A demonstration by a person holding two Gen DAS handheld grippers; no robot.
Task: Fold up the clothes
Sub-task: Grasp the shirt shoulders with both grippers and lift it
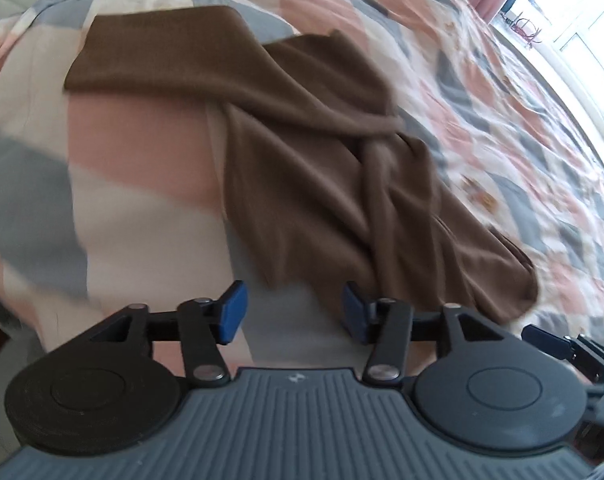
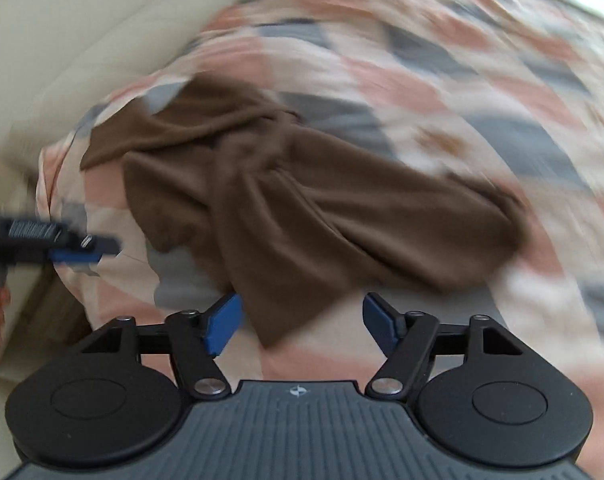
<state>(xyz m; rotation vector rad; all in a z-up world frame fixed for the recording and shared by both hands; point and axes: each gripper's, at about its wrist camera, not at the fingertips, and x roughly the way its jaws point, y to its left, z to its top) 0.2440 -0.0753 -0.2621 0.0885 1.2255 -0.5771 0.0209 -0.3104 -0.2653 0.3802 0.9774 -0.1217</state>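
Both tools stand released: left hand-held gripper (image 1: 292, 312) has its blue pads spread with only bedcover between them, a ragged corner of the brown garment (image 1: 302, 152) lying just ahead toward its right pad. Right hand-held gripper (image 2: 302, 326) is likewise spread, a pointed corner of the same crumpled garment reaching down between its pads without touching. It lies on the patchwork bed (image 1: 142, 208).

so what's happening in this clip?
A person with a gripper in each hand is folding a brown garment on a bed with a patchwork cover. Right now neither holds it: the left gripper and right gripper are both open, just above the garment's near edge. It lies rumpled and twisted in the middle, not yet neatly folded.
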